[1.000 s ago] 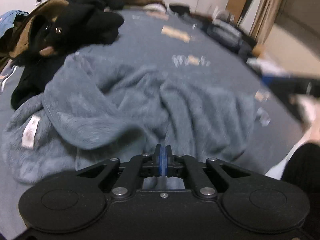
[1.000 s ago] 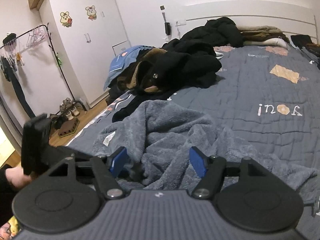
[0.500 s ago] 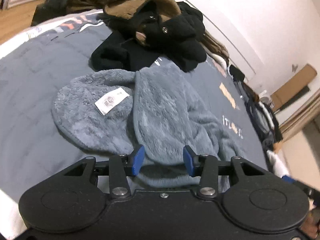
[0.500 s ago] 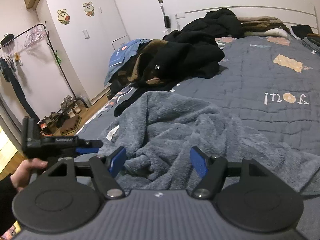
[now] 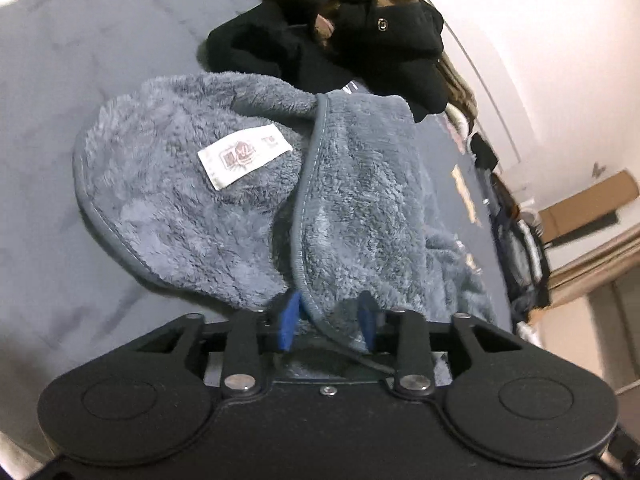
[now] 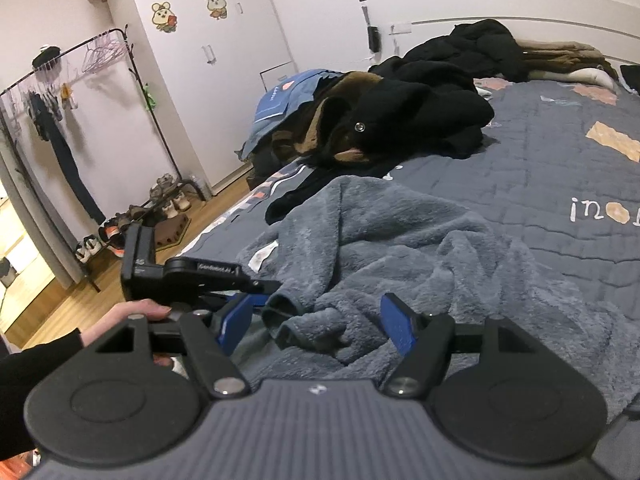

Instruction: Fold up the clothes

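A grey fleece garment (image 5: 224, 200) lies crumpled on the bed, its white label (image 5: 244, 156) facing up. My left gripper (image 5: 328, 320) sits low at the garment's near edge. Its jaws are closing, the stitched hem runs between them, and the pads do not press on it. In the right wrist view the same fleece (image 6: 400, 248) spreads ahead. My right gripper (image 6: 316, 324) hovers open over a bunched fold of it, gripping nothing. The left gripper (image 6: 260, 292) shows there at the fleece's left edge, held by a hand (image 6: 120, 316) in a black sleeve.
The blue-grey quilt (image 6: 560, 160) covers the bed. A pile of black and brown clothes (image 6: 400, 120) lies behind the fleece toward the headboard. Left of the bed stand a clothes rack (image 6: 80, 80) and shoes (image 6: 120, 224) on the wooden floor.
The left gripper opened from shut, rolled and dropped toward the fleece's edge, so the hem now lies between its jaws. The right gripper edged slightly closer over the fleece, still open.
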`<state>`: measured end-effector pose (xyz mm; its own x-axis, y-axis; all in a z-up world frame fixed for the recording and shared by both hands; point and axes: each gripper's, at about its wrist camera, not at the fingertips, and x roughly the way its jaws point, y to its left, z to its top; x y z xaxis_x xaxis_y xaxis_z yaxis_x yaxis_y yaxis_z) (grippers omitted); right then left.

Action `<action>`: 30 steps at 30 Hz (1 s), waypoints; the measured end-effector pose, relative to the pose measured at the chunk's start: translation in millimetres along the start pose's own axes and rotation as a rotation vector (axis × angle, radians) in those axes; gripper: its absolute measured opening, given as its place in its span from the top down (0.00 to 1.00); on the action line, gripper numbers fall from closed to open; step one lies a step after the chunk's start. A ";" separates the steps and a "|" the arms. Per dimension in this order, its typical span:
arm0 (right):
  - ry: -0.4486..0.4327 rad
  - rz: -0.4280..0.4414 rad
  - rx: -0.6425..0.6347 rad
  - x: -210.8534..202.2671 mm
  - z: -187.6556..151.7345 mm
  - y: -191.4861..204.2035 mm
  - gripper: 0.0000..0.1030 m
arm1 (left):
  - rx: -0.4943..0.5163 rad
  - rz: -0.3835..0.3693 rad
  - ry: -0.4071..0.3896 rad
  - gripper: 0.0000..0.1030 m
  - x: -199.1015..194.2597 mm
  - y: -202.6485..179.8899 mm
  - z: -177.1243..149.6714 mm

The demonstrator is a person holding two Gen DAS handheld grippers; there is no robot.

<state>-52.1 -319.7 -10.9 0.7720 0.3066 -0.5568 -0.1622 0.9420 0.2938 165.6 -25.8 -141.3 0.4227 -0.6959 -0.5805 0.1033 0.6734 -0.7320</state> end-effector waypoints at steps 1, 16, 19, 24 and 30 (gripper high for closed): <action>0.001 0.002 -0.001 0.3 -0.6 0.8 0.32 | -0.004 0.000 -0.002 0.60 0.5 1.0 0.3; -0.002 -0.023 -0.095 0.8 0.1 17.3 0.32 | 0.067 -0.114 -0.090 0.94 -24.8 -32.5 -1.1; -0.009 -0.028 -0.193 12.6 -0.8 28.6 0.32 | 0.086 -0.135 -0.097 0.94 -36.8 -48.4 0.1; -0.001 -0.050 -0.391 49.7 -1.4 49.7 0.32 | 0.122 -0.125 -0.089 0.94 -42.2 -71.2 4.7; -0.030 -0.078 -0.548 89.9 -4.7 68.9 0.32 | 0.143 -0.106 -0.069 0.95 -41.1 -79.6 8.5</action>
<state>3.2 -226.6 -44.4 0.8102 0.2370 -0.5361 -0.3940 0.8974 -0.1987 147.7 -48.7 -56.2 0.4625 -0.7496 -0.4734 0.2757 0.6291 -0.7268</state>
